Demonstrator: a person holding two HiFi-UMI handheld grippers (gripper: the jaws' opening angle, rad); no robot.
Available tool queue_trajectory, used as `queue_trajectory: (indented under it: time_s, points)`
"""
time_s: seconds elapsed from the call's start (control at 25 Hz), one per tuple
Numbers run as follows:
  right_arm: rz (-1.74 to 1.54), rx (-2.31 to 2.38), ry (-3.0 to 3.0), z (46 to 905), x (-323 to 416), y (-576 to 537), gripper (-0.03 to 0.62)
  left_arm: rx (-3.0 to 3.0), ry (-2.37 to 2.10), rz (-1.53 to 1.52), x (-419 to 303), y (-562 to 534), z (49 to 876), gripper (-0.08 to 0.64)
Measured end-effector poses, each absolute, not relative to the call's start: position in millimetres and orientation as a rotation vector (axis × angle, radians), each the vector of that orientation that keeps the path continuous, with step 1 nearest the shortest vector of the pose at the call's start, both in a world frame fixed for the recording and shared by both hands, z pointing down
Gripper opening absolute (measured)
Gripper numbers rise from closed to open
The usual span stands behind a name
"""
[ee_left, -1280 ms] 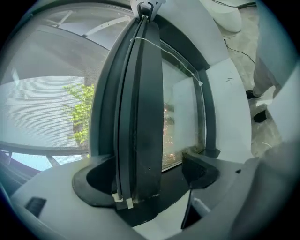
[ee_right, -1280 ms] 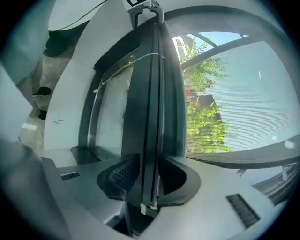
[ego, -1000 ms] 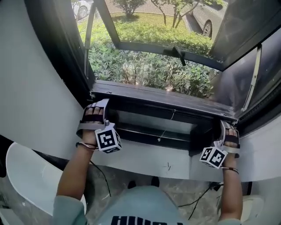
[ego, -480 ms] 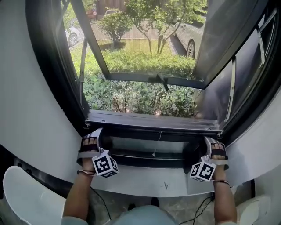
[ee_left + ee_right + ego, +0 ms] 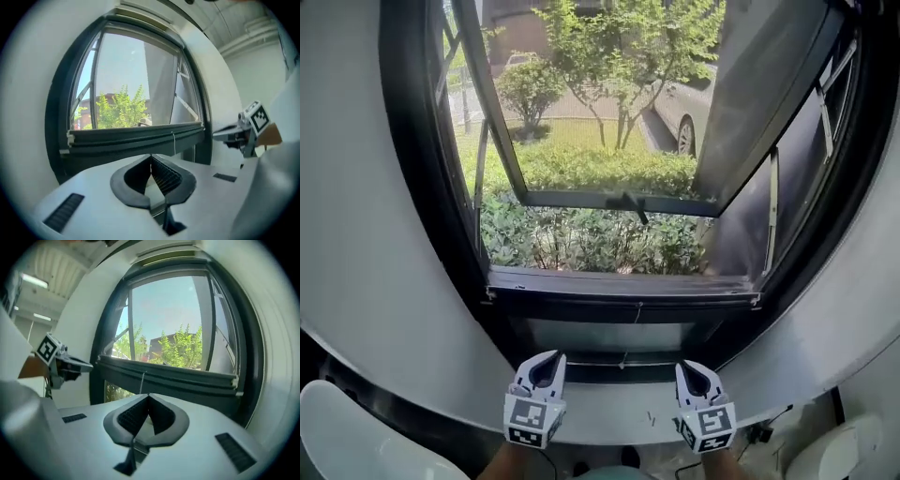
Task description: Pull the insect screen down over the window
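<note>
Ahead of and above the 2 grippers, the insect screen's bar (image 5: pixel 623 292) spans the window opening, well apart from both. The left gripper (image 5: pixel 546 364) and right gripper (image 5: pixel 689 370) sit side by side over the white sill (image 5: pixel 609 412), pointing at the opening. Each pair of jaws has just been closing and now meets tip to tip with nothing between, so neither holds the bar. A thin pull cord (image 5: pixel 630 336) hangs from the bar's middle, beyond the gap between the 2 grippers.

Below the bar a paler strip shows above the bottom frame (image 5: pixel 619 367), so the screen probably has not seated. Whether any catch has engaged cannot be seen. If none has, a sprung screen left unheld could creep or snap back up.

A second attempt carries its own risks. Shut tips pushed against the bar would shove it rather than grip it. Pulling 1 end harder could skew it in its tracks. The cord looks thin enough to slip from the pads.
</note>
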State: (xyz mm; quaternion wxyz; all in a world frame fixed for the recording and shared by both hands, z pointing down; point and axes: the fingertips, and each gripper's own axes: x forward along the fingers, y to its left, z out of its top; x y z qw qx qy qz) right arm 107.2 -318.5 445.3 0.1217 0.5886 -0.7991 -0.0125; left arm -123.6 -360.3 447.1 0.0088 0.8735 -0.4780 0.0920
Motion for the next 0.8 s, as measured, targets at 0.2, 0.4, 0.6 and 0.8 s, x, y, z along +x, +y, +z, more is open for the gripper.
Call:
queue_trajectory:
  time_s: [0.2,0.4,0.6,0.8]
  points:
    - [0.148,1.786,-2.427,457.6,72.3,-274.9,0.006,2.62,-1.39,0.075,-109.8,-322.0,477.5,0.014]
    - [0.139,1.793,-2.437,457.6,53.2,-251.8,0.006,2.621,-1.446,0.117,-108.1,-291.4,489.4,0.012]
    - [0.142,1.779,-2.46,460.7,53.1,-240.3,0.006,2.601,-1.598,0.153,-118.7,-274.0,476.7,0.012]
    - [0.038,1.69,-2.496,458.8,60.2,-225.6,0.006,2.52,-1.728,0.143,-116.4,-248.8,469.2,0.012]
